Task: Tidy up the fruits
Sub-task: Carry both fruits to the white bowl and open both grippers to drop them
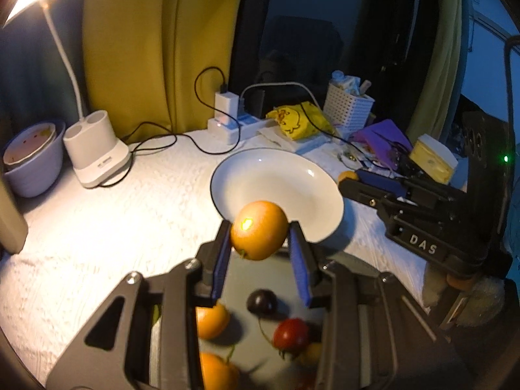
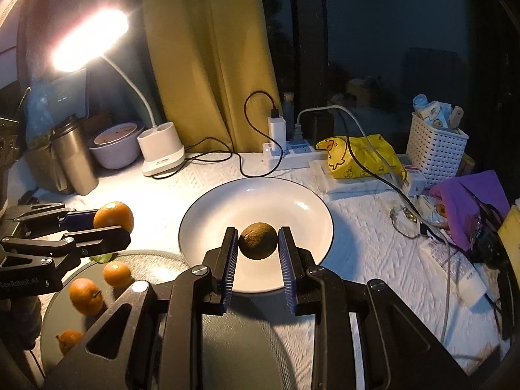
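A white plate (image 2: 294,208) sits mid-table. At its 6 o'clock edge the right gripper (image 2: 258,242) clamps a dark green fruit (image 2: 258,241); at 9 o'clock the left gripper (image 1: 260,239) pinches an orange (image 1: 259,234) above a grey tray (image 2: 68,318) of fruit.

orange fruit (image 1: 259,234), white plate (image 2: 208,214), yellow curtain (image 2: 208,65), blue claw pads (image 2: 230,266).

Dim room, lit by one desk lamp (image 2: 89,40) blown to glare; table (image 1: 97,227) washed bright; fisheye edges bent and dark; nearest fruit seemingly motion-blurred.
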A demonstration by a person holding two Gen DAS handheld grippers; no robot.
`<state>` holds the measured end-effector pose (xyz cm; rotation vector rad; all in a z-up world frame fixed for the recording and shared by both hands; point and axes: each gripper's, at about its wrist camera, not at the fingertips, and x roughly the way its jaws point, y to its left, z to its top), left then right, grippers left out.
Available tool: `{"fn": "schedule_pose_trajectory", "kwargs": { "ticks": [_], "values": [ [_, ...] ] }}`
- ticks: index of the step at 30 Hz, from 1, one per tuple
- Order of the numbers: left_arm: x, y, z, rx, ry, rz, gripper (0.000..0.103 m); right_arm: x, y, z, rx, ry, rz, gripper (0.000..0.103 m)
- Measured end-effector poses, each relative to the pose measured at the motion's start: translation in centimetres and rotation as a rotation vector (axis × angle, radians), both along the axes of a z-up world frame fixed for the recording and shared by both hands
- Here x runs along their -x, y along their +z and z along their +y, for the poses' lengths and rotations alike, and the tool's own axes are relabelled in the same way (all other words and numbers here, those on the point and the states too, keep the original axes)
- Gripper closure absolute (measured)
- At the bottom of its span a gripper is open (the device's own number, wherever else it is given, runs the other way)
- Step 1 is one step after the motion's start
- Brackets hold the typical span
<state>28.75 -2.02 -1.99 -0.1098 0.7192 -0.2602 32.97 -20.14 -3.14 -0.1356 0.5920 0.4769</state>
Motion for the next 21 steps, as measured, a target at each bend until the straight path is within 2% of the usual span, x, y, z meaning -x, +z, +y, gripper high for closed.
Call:
{"fn": "schedule_pose_trajectory", "kwargs": {
  "ticks": [9,21],
  "values": [
    [-4.5,-1.0,-0.5,0.022,-0.003,0.046,0.067,-4.3,-0.9,1.1,-0.018,0.012,0.032,0.076],
    [-8.1,-2.7,-0.9,0.067,0.006,0.141,0.067,-9.4,-3.7,2.2,-0.073,-0.014,0.178,0.076]
  ]
}}
